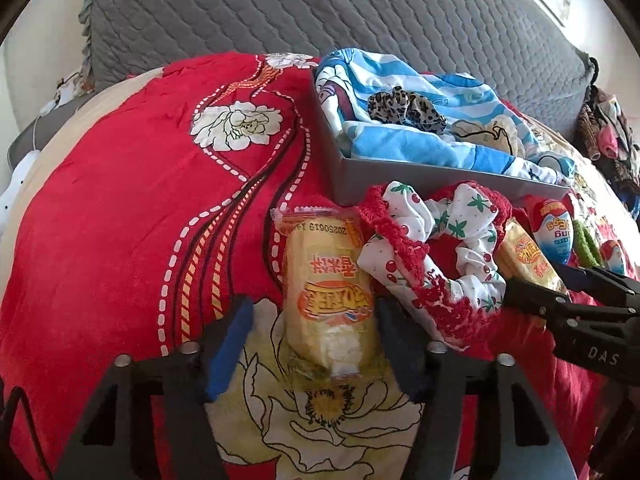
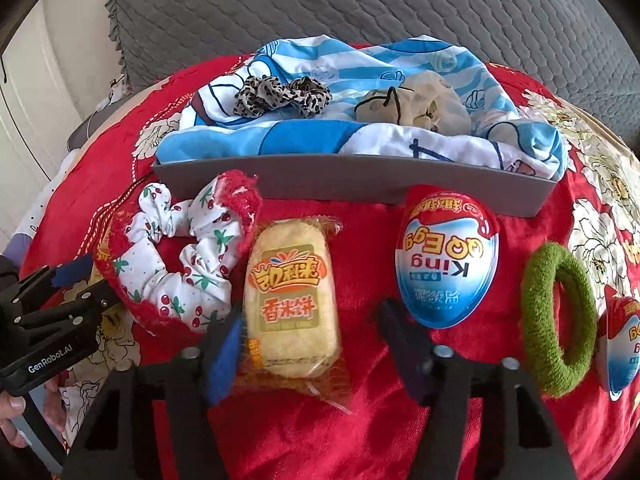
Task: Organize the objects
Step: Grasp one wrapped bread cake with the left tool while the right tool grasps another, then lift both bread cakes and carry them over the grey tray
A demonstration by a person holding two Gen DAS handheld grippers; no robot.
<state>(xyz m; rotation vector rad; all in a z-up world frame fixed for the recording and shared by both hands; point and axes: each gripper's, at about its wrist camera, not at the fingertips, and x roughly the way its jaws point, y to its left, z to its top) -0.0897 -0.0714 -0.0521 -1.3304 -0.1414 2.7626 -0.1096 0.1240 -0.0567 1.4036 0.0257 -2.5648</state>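
Yellow rice-cake packets lie on the red blanket [image 1: 120, 208] before the grey tray [image 2: 360, 178], left gripper [image 1: 316, 344] spread around one packet [image 1: 328, 292], right gripper [image 2: 312, 348] astride the other [image 2: 290, 300], pads apparently not yet pinching, probably for tray sorting.

– How do the two grippers sit?
– Both tip down. The left gripper [image 1: 312, 308] has its jaws half apart. So does the right gripper [image 2: 310, 312].
– Who holds them?
– A hand [image 2: 12, 408] grips the left one.
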